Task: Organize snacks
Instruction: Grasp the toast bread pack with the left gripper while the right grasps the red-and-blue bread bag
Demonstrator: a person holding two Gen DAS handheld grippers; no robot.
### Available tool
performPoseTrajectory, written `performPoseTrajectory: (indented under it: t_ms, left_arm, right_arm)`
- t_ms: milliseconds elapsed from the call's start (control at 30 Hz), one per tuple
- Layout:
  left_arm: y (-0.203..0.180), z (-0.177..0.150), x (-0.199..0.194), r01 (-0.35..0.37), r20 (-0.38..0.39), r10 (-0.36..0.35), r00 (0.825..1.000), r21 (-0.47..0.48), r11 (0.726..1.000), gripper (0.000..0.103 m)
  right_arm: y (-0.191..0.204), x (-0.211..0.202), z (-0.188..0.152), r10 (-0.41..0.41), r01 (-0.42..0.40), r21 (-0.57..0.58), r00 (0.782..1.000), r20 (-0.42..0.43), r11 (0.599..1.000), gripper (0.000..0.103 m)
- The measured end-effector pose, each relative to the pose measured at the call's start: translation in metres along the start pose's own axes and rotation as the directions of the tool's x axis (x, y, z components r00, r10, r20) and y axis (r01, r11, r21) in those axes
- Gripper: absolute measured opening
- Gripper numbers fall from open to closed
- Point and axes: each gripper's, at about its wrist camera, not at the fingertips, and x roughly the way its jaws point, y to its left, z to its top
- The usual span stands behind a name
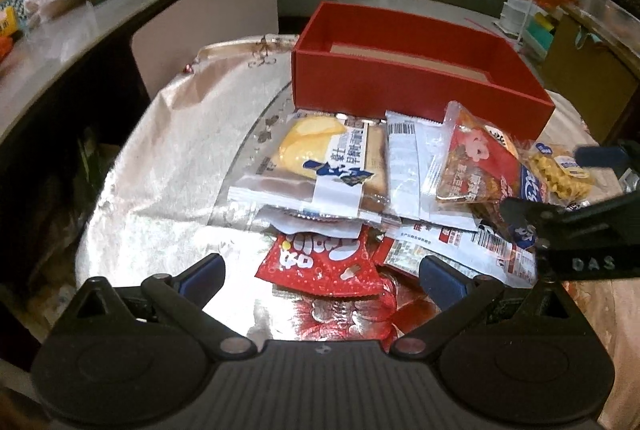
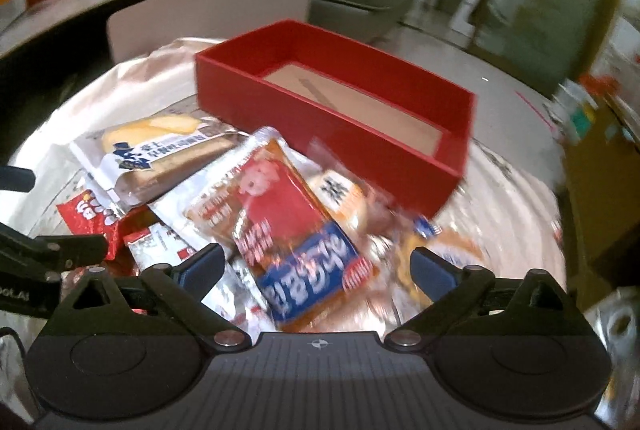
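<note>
Left wrist view shows the left gripper (image 1: 322, 276) spread wide and empty over the near red packet (image 1: 320, 262), the snack pile (image 1: 400, 174) just short of the empty red box (image 1: 420, 70). Further right, the right gripper (image 2: 316, 266) straddles the red-and-blue packet (image 2: 296, 242), fingers apart, nothing clenched. Best to settle first, pinch that top packet alone, then lift it clear of the box's near wall.

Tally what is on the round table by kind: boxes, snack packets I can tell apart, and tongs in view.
Red box: 1, nothing in it
Snack packets told apart: 5 (cake packet, white packet, red-and-blue packet, yellow snack packet, red candy packet); more lie half hidden under these
Tongs: 2 (left, right), both open
Total: 8
</note>
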Motion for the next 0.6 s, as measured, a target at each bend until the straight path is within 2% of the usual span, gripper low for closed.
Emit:
performPoseTrajectory:
  t_ms: [133, 233, 267, 433, 600]
  left_arm:
    - [0.003, 0.001, 0.001, 0.031, -0.023, -0.032, 0.999, -0.023, 0.999, 0.098]
    - [0.004, 0.002, 0.000, 0.039, -0.031, -0.040, 0.999, -0.026, 0.999, 0.098]
    - [0.005, 0.002, 0.000, 0.043, -0.034, -0.044, 0.998, -0.029, 0.999, 0.098]
    - [0.009, 0.004, 0.002, 0.053, -0.047, -0.055, 0.997, -0.047, 0.997, 0.098]
    - [0.013, 0.005, 0.000, 0.055, -0.041, -0.058, 0.997, -0.056, 0.997, 0.098]
  right_arm:
    - [0.004, 0.017, 0.014, 0.071, -0.076, -0.102, 0.996, -0.052, 0.992, 0.096]
    - [0.000, 0.038, 0.021, 0.131, -0.143, -0.072, 0.981, -0.143, 0.987, 0.087]
    - [-0.002, 0.042, 0.022, 0.136, -0.148, -0.069, 0.979, -0.155, 0.987, 0.090]
    - [-0.010, 0.049, 0.026, 0.172, -0.175, 0.005, 0.963, -0.209, 0.985, 0.090]
    - [-0.015, 0.034, 0.017, 0.187, -0.186, 0.027, 0.956, -0.225, 0.982, 0.073]
